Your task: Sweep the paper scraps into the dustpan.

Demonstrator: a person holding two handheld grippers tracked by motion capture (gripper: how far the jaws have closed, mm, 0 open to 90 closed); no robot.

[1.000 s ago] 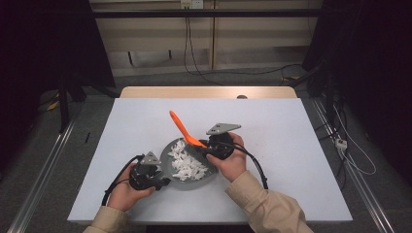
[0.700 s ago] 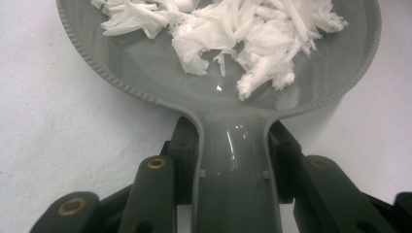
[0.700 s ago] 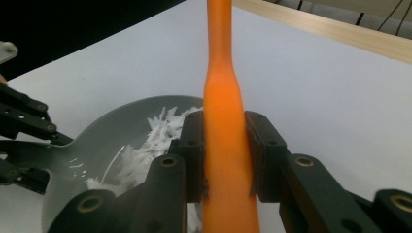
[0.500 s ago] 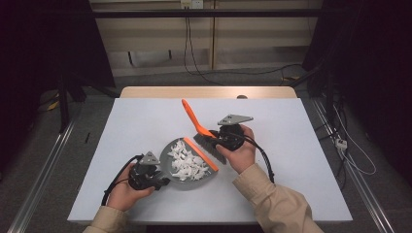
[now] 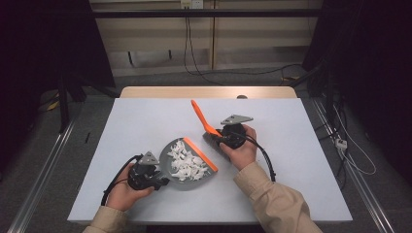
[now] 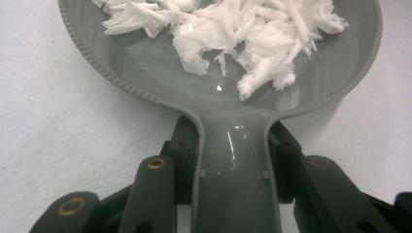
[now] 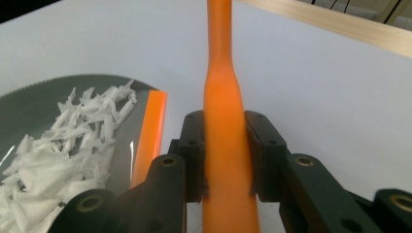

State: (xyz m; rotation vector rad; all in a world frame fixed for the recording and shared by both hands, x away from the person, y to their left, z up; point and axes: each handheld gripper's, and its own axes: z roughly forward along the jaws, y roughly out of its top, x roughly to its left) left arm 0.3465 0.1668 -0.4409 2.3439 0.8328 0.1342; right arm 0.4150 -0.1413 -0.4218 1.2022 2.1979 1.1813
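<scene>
A grey dustpan (image 5: 171, 171) with an orange lip (image 5: 200, 154) lies on the white table, holding a heap of white paper shreds (image 5: 184, 162). My left gripper (image 5: 158, 180) is shut on the pan's handle (image 6: 233, 165) at the near left; the shreds (image 6: 228, 29) fill the pan's bowl (image 6: 145, 68) ahead. My right gripper (image 5: 221, 138) is shut on an orange brush handle (image 5: 199, 116), just right of the lip, with the handle pointing up and away. In the right gripper view the handle (image 7: 221, 97) stands between the jaws, with the pan (image 7: 29, 102) and shreds (image 7: 63, 141) at left.
The white table (image 5: 145, 121) has a wooden strip (image 5: 209, 92) along its far edge. Cables trail from both grippers, and more run over the floor at the right (image 5: 350, 155). Metal rails (image 5: 43, 174) flank the table.
My right gripper has carried the brush up off the pan and to the right, exposing the orange lip. The left gripper and the dustpan have hardly moved.
</scene>
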